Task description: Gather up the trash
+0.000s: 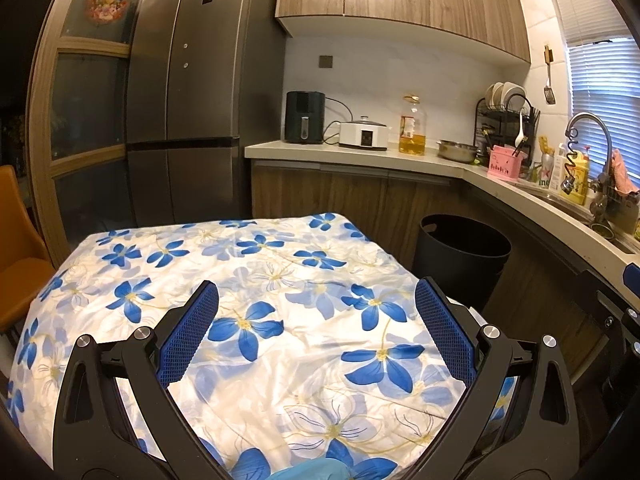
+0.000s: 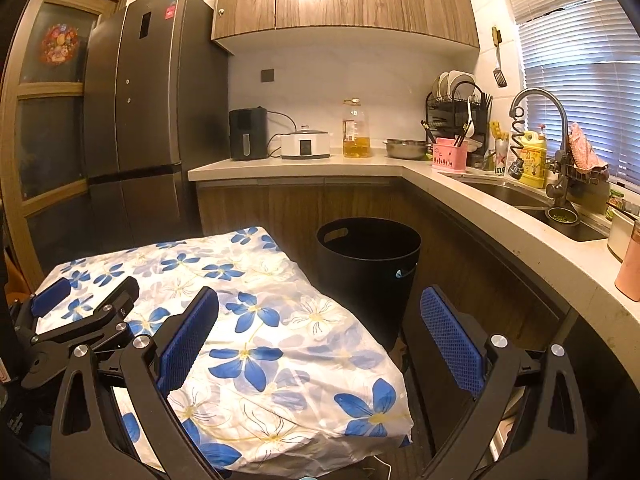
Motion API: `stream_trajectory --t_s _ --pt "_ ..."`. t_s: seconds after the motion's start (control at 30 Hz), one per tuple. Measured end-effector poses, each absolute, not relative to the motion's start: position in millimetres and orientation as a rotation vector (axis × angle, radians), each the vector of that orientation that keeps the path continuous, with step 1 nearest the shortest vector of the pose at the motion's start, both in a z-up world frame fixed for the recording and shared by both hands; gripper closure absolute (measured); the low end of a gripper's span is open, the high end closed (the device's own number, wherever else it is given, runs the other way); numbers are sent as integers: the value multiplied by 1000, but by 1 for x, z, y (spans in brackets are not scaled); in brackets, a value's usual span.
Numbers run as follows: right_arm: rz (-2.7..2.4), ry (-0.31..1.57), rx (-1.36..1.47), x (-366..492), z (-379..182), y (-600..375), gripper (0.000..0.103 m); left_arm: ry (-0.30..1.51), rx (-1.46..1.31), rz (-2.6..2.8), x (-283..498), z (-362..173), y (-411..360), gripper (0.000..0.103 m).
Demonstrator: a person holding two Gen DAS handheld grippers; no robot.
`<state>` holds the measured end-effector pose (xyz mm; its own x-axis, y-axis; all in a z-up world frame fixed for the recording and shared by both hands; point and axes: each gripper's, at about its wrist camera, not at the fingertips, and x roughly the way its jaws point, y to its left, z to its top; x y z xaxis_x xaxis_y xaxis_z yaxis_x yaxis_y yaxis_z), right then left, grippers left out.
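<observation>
A black trash bin (image 1: 464,256) stands on the floor between the table and the cabinets; it also shows in the right wrist view (image 2: 368,264). My left gripper (image 1: 316,300) is open and empty above a table covered with a white cloth with blue flowers (image 1: 248,264). My right gripper (image 2: 320,308) is open and empty over the table's right edge (image 2: 352,344), near the bin. The left gripper also shows in the right wrist view (image 2: 94,294) at the left. A light blue scrap (image 1: 308,472) lies at the table's near edge, mostly hidden.
An L-shaped counter (image 2: 300,164) holds an air fryer (image 2: 248,134), a cooker (image 2: 306,144), an oil bottle (image 2: 356,130), a dish rack (image 2: 456,112) and a sink (image 2: 520,200) with a tap. A dark fridge (image 1: 200,92) stands at the back left. An orange chair (image 1: 16,252) is at the left.
</observation>
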<state>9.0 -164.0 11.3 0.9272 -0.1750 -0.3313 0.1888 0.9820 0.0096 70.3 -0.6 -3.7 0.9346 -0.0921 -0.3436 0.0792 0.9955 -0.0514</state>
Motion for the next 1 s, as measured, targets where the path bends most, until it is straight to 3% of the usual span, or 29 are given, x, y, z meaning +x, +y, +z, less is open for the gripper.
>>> stream_trajectory --t_s 1.0 --pt "-180 333 43 8 13 -160 6 348 -31 -82 65 0 0 6"
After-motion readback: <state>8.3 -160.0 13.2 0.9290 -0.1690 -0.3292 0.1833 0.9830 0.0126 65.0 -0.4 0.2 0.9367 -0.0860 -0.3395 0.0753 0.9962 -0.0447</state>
